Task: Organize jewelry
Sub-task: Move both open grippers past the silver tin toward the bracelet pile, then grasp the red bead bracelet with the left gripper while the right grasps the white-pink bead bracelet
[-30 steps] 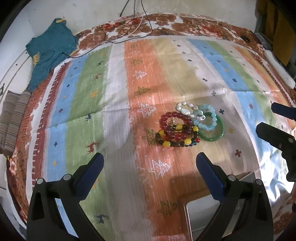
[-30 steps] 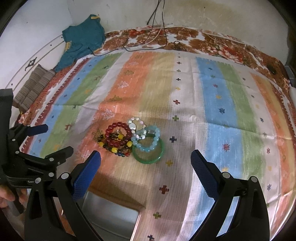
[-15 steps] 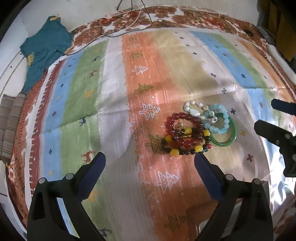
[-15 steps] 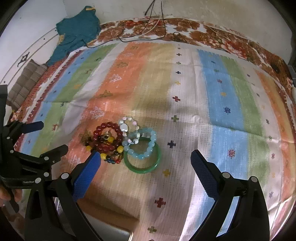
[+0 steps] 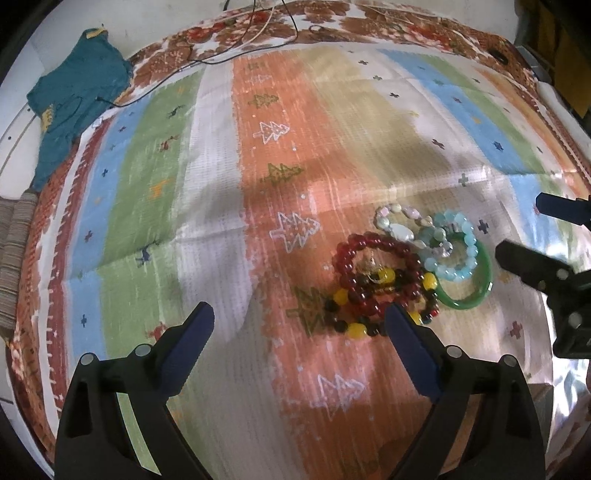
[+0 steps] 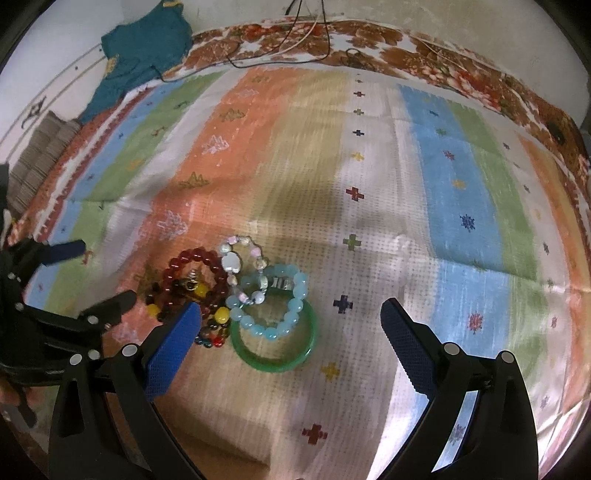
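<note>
A pile of bracelets lies on the striped cloth. It holds a dark red bead bracelet, a yellow and dark bead bracelet, a pale stone bracelet, a light blue bead bracelet and a green bangle. My left gripper is open and empty, just left of and before the pile. My right gripper is open and empty, its jaws on either side of the bangle and blue bracelet, above them.
A teal garment lies at the far left corner. Cables run across the far floral border. A folded striped cloth sits at the left edge. The striped cloth spreads wide to the right.
Both grippers have moved forward and lower toward the bracelet pile. The silvery tray at the near edge has dropped out of view. The bracelets have not moved.
</note>
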Demonstrator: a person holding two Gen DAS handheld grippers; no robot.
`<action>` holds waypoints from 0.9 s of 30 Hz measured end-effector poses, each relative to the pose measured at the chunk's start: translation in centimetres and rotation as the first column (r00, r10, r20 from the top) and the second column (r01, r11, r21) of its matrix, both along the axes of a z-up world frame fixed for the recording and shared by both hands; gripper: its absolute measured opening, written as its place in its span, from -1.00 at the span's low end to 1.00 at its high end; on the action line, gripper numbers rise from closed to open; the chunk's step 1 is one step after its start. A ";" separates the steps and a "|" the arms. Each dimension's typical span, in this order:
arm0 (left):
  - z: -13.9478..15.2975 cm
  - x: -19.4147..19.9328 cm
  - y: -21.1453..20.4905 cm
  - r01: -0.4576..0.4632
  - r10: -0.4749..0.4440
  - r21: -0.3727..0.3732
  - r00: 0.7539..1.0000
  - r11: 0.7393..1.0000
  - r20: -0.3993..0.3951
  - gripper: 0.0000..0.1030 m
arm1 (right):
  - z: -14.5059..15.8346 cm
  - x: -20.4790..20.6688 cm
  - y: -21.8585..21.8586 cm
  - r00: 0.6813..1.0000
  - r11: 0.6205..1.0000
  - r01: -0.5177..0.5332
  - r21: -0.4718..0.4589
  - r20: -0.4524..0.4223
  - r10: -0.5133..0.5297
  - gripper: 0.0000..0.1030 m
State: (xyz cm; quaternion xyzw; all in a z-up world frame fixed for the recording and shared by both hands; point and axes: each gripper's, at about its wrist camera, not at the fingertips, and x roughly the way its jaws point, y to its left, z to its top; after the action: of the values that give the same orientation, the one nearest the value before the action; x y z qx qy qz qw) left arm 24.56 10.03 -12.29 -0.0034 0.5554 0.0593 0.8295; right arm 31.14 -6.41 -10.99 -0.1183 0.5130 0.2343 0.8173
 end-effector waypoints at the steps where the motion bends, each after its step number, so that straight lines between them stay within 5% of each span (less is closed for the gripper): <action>1: -0.1 0.2 0.0 0.004 -0.004 0.002 1.000 1.000 0.005 0.77 | -0.3 0.1 0.3 1.000 1.000 -0.009 -0.005 -0.006 0.009 0.91; 27: -3.3 3.4 1.6 0.009 -0.009 -0.014 0.999 1.000 -0.037 0.65 | -3.6 4.9 3.4 0.999 0.998 -0.013 -0.057 -0.041 0.011 0.91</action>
State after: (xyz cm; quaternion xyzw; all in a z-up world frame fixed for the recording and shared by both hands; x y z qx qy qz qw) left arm 27.94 11.63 -15.54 -0.0053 0.5709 0.0518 0.8194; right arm 36.00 -2.99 -14.56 -0.1400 0.5355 0.2267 0.8014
